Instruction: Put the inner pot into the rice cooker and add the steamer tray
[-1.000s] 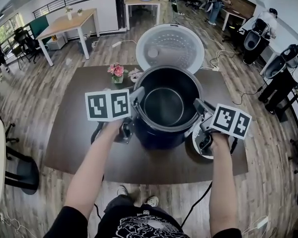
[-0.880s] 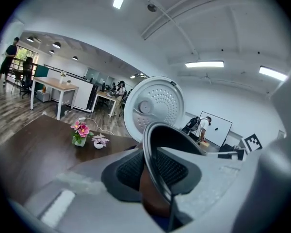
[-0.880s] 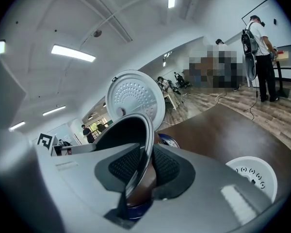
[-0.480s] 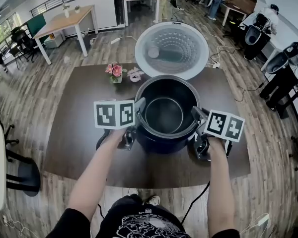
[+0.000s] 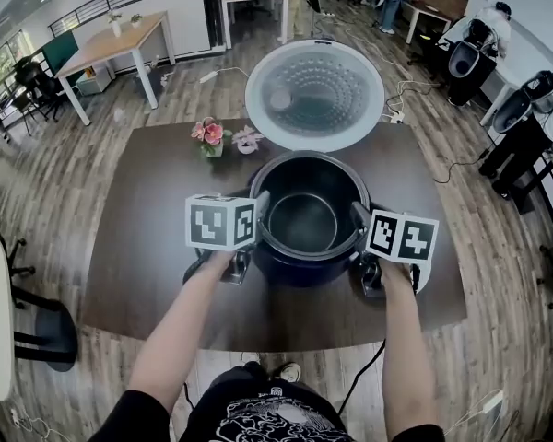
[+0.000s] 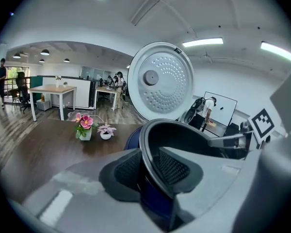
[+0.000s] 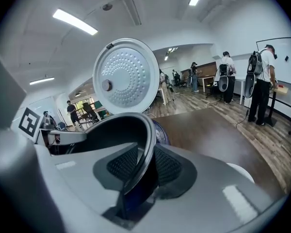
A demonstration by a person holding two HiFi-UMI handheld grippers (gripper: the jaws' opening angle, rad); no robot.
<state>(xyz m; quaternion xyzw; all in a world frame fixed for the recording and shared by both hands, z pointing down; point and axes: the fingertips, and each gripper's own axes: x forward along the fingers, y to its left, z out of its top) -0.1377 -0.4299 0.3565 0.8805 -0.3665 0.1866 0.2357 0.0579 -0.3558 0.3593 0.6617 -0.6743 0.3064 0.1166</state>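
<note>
Right now both your forearms reach forward and slightly inward from the bottom of the head view. Each bare hand is wrapped around a gripper handle at the near side of the rice cooker (image 5: 286, 270).

Your left gripper (image 5: 259, 204) meets the left side of the inner pot (image 5: 304, 224), and your right gripper (image 5: 358, 217) meets the right side. Both point forward and slope downward. A white cube printed with black square markers sits on each.

The jaws of both grippers are opening. The pot's thin rim passes between each pair, and the dark, mesh-textured pads (image 6: 128, 171) stand a little off the metal.

The inner pot sits down inside the cooker. It is a round, dark, smooth metal bowl with a curved lip. The cooker body is glossy dark blue and round.

Behind it the lid (image 5: 315, 95) stands open. It is a pale disc dotted with rings of small dimples, with a round knob near its centre.

Everything rests on a dark brown wood-grain table (image 5: 138, 256). A small pot of pink flowers (image 5: 210, 136) stands near the far left of the cooker.
</note>
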